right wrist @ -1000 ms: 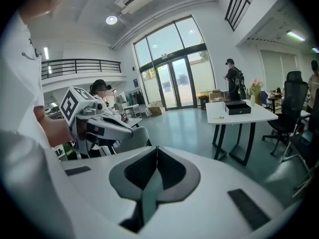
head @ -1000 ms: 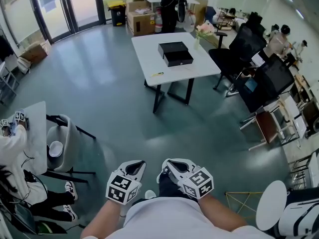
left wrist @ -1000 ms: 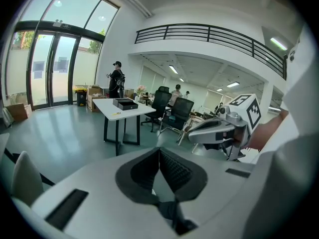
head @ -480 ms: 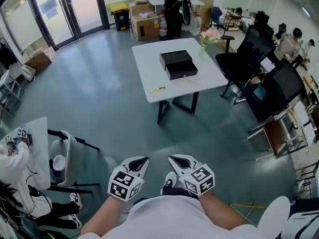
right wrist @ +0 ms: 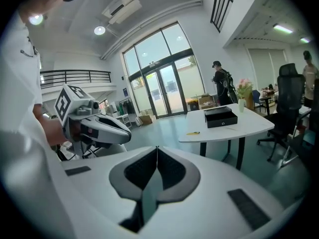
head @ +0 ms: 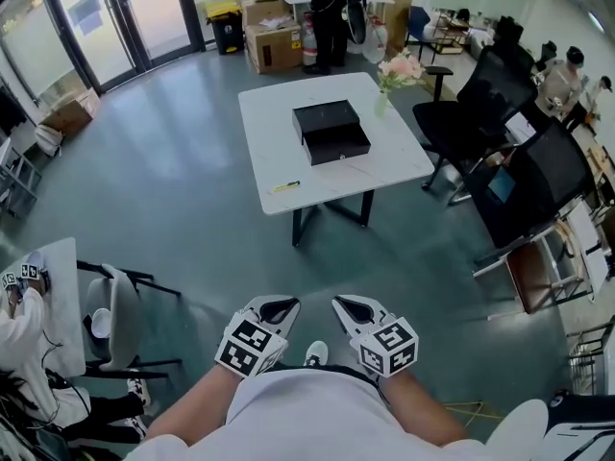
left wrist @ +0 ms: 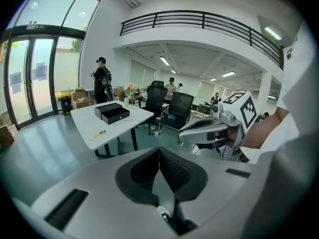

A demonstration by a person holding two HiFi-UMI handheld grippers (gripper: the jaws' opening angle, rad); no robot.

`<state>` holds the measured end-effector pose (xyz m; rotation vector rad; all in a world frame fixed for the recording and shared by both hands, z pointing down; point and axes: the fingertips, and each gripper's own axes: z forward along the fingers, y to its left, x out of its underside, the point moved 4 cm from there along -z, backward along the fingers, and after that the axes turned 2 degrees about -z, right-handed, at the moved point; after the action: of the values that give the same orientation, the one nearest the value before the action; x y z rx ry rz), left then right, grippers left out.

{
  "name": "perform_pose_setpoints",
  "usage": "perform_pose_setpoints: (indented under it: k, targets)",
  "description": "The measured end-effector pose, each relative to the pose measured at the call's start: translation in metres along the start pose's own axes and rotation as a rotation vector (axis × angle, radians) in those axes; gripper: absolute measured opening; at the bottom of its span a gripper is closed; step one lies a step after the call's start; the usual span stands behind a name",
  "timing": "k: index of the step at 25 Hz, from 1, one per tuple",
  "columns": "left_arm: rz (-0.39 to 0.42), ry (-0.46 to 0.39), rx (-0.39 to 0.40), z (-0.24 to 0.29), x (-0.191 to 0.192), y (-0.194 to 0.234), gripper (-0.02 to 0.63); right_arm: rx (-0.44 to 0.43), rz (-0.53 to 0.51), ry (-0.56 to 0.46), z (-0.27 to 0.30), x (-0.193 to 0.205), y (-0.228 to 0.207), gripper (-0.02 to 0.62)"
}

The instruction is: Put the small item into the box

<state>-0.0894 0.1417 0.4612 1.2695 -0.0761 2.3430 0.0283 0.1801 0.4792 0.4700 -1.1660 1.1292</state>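
Observation:
A black box [head: 330, 131] with its lid open stands on a white table [head: 384, 166] some way ahead of me. A small yellow item [head: 285, 187] lies near the table's front left edge. Both show in the left gripper view as the box [left wrist: 112, 112] and the item [left wrist: 98, 134], and in the right gripper view as the box [right wrist: 221, 117] and the item [right wrist: 193, 132]. My left gripper [head: 282, 306] and right gripper [head: 348, 306] are held side by side close to my body, both shut with nothing between the jaws, far from the table.
A vase of flowers [head: 399, 71] stands at the table's far right corner. Black office chairs [head: 461, 104] and desks crowd the right side. Cardboard boxes [head: 273, 36] and a standing person [head: 329, 8] are behind the table. A seated person and a chair [head: 110, 310] are at the left.
The table and box have shifted a little left and nearer in the head view. Both grippers stay shut and close to my body.

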Motion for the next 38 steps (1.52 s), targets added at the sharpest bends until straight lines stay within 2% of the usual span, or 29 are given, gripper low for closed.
perform_pose_setpoints:
  k: [9, 17, 22, 27, 32, 38]
  targets:
    - [-0.007, 0.054, 0.054, 0.048, -0.015, 0.021, 0.017, 0.041, 0.063, 0.014, 0.013, 0.002, -0.047, 0.017]
    - [-0.005, 0.039, 0.106, 0.105, -0.054, 0.064, 0.017, 0.085, 0.048, 0.069, 0.042, -0.012, -0.102, 0.017]
    - [0.001, 0.005, 0.1, 0.13, -0.092, 0.119, 0.017, 0.085, 0.021, 0.099, 0.089, -0.049, -0.138, 0.017]
    - [-0.005, 0.016, 0.074, 0.148, -0.116, 0.186, 0.017, 0.077, -0.011, 0.125, 0.141, -0.084, -0.168, 0.017]
    - [-0.026, 0.029, 0.03, 0.159, -0.124, 0.256, 0.017, 0.051, -0.064, 0.204, 0.2, -0.101, -0.188, 0.017]
    - [-0.081, 0.029, 0.002, 0.161, -0.129, 0.322, 0.017, 0.002, -0.178, 0.28, 0.267, -0.121, -0.193, 0.017]
